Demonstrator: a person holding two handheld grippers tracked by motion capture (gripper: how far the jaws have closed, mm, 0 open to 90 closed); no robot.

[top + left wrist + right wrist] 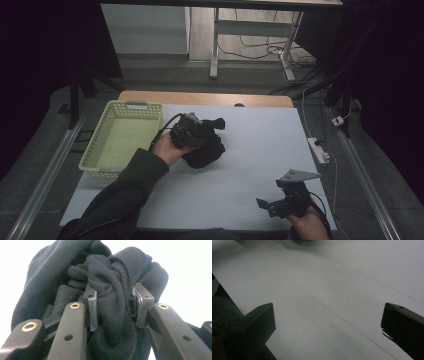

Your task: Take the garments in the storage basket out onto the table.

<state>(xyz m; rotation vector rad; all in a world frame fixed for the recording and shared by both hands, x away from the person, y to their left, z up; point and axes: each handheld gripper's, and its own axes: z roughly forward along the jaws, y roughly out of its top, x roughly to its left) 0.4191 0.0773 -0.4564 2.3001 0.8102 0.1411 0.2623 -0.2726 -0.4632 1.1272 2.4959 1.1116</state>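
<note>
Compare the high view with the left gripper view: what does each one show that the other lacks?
High view alone: the yellow basket left of the cloth, the white table cover, and the right tongs open near the front edge, holding nothing. Left gripper view alone: knit texture and a bunched fold of fabric pinched between the two jaw tips. Both share the black cloth gripped by the left tongs.

A dark olive fabric sleeve (pixel 117 200) covers the left forearm. Both tools are black: the left tool (pixel 116 305) has brass-ringed screw holes, the right tool (pixel 272 202) a grey three-cornered plate (pixel 298 175).
</note>
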